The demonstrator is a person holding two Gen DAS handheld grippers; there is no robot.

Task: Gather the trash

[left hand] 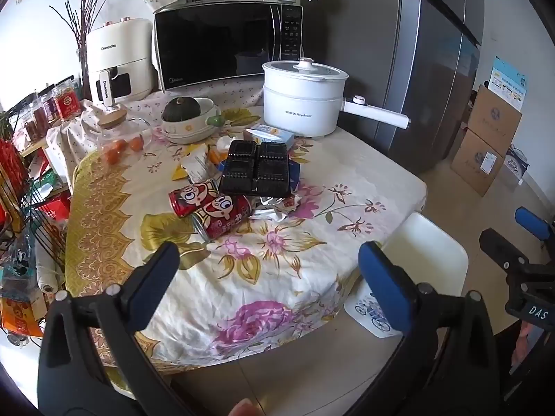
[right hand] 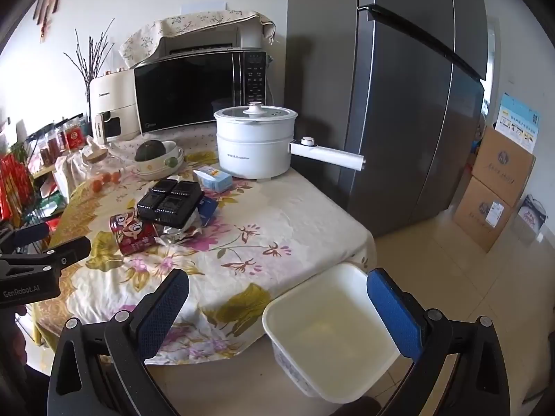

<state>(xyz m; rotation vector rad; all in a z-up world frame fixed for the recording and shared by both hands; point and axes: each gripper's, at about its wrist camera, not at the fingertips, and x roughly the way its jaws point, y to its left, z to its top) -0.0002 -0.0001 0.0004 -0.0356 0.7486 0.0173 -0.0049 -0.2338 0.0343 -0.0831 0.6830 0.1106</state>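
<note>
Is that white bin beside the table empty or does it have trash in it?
Empty: the right wrist view looks into the white bin and shows only bare inside.

Left wrist view: from the table's near edge, looking down across the floral tablecloth, microwave behind. Right wrist view: further right, above the white bin (same table, microwave, pot shared).

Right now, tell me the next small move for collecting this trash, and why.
Probably ease the left gripper forward to the nearer red can. Both grippers are open and empty, the can lies on its side at the near edge of the litter pile, and the white bin waits empty beside the table.
</note>
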